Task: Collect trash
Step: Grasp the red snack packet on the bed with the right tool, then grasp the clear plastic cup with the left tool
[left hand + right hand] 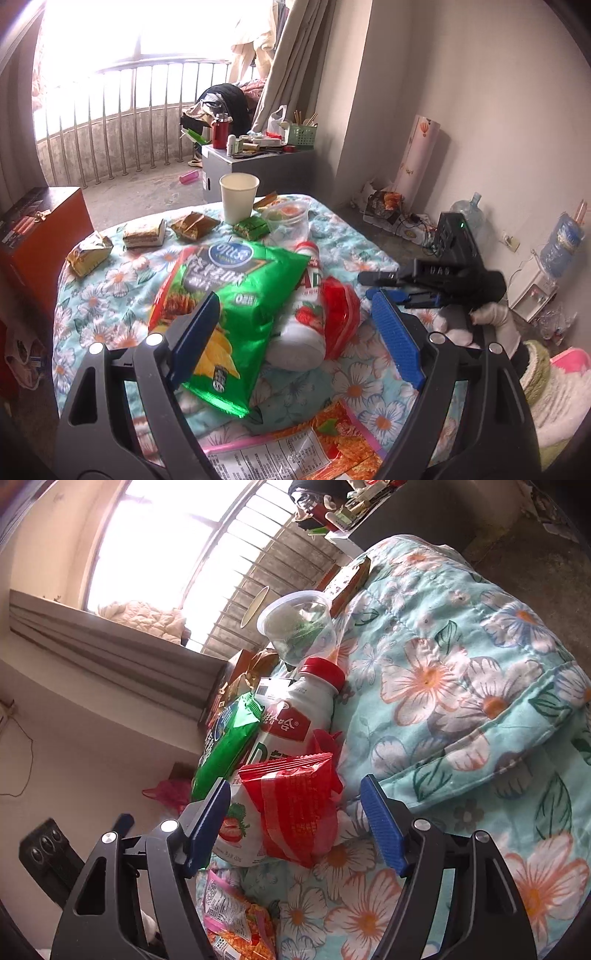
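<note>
Trash lies on a table under a floral cloth [110, 280]. A green chip bag [236, 306] leans on a white strawberry drink bottle [306, 328] with a red wrapper [341, 317] beside it. My left gripper [295, 336] is open, its jaws around the bag and bottle. My right gripper [295, 827] is open around the red wrapper [295, 812] and the bottle [291, 716]; the green bag [225, 746] lies to their left. The right gripper also shows in the left wrist view [384, 284].
A paper cup [239, 197], a clear plastic cup [288, 218], a small green packet [253, 227] and several brown snack packets [194, 225] lie at the far side. An orange snack bag [314, 443] lies near me. A red box [40, 236] stands left.
</note>
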The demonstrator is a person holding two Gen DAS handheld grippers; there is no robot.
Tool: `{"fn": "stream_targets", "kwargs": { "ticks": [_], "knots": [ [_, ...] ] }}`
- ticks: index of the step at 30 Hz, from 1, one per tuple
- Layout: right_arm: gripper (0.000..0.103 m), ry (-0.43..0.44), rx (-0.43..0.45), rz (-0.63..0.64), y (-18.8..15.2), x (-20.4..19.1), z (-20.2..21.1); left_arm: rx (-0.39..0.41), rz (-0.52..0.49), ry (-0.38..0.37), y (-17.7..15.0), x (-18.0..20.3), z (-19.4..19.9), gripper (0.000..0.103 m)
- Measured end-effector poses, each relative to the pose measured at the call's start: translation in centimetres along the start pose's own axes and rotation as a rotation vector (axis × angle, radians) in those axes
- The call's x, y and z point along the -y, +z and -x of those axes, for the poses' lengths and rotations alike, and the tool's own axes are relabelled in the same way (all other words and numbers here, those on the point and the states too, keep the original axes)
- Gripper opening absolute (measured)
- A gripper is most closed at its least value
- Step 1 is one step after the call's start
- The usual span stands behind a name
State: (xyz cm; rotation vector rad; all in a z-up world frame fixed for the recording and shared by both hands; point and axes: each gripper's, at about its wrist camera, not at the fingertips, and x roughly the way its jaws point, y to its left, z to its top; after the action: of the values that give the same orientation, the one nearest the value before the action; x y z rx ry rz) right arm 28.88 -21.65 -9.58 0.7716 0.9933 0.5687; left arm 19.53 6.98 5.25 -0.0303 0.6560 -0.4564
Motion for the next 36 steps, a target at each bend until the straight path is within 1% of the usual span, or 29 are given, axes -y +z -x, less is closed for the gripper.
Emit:
{"fn": "stream_targets", "kwargs": {
  "ticks": [3,6,8,9,10,12,15,18,23,28,31,33,34,36],
  "knots": [
    [0.071,0.011,-0.003,0.02,0.6,0.6,-0.8,-0.017,0.036,-0.054,3.0,-1.0,-1.0,0.08],
    [0.071,0.067,-0.04,0.014,0.6,1.4,-2.1,-0.055,0.06,-0.074,4.9,-1.5,-3.0,0.08],
    [0.065,0.086,-0.057,0.029,0.5,1.3,-2.6,-0.08,0.058,-0.069,5.7,-1.4,-4.4,0.08],
    [0.06,0.089,-0.064,0.036,0.4,1.2,-2.8,-0.092,0.057,-0.07,5.9,-1.2,-5.0,0.08],
    [0.052,0.092,-0.073,0.048,0.1,1.0,-2.8,-0.103,0.055,-0.069,6.0,-1.0,-5.6,0.08],
    [0.042,0.076,-0.087,0.071,-0.4,0.5,-3.0,-0.125,0.048,-0.064,6.3,-0.6,-6.6,0.08],
    [0.038,0.052,-0.069,0.112,-0.8,-0.2,-2.5,-0.146,0.036,-0.055,6.4,0.1,-7.6,0.079],
    [0.036,0.06,-0.053,0.105,-1.1,-0.1,-1.5,-0.158,0.024,-0.045,6.6,0.7,-8.4,0.079],
    [0.031,0.079,-0.023,0.066,-1.7,1.3,0.9,-0.165,-0.008,-0.024,7.3,1.7,-9.1,0.079],
    [0.028,0.097,0.039,0.026,-2.3,2.7,4.4,-0.189,-0.019,-0.023,8.6,2.6,-10.6,0.079],
    [0.027,0.115,0.071,-0.009,-2.8,3.8,6.4,-0.208,-0.03,-0.026,9.4,3.1,-12.1,0.076],
    [0.026,0.119,0.086,-0.019,-3.3,4.4,7.7,-0.217,-0.058,-0.024,10.0,3.7,-13.3,0.075],
    [0.026,0.123,0.095,-0.02,-3.4,4.4,8.0,-0.216,-0.085,-0.014,10.4,4.0,-14.0,0.071],
    [0.026,0.131,0.107,-0.013,-3.8,4.3,8.7,-0.212,-0.166,0.02,10.9,4.8,-15.5,0.07]
  ]
}}
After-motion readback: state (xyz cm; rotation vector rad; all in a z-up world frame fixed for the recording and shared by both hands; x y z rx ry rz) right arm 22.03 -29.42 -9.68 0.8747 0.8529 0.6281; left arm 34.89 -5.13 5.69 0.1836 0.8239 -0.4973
